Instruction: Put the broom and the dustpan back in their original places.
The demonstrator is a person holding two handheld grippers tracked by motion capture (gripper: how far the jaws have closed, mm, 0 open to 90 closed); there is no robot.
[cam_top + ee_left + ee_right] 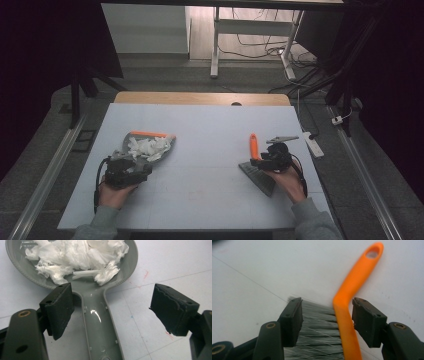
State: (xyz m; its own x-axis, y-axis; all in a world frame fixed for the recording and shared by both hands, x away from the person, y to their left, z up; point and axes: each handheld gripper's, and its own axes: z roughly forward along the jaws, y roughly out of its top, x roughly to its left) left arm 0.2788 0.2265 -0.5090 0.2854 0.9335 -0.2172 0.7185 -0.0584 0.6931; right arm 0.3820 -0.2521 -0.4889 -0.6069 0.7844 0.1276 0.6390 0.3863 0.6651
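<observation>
White table (pixel 210 125); desk legs (pixel 215 45), cables (pixel 260 47) behind.

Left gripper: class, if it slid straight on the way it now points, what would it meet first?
Probably the white paper scraps heaped in the grey dustpan, whose handle lies between the open left gripper; depth is uncertain.

Orange-handled brush (pixel 348 315) flat; paper-filled grey dustpan (pixel 100 322).
</observation>
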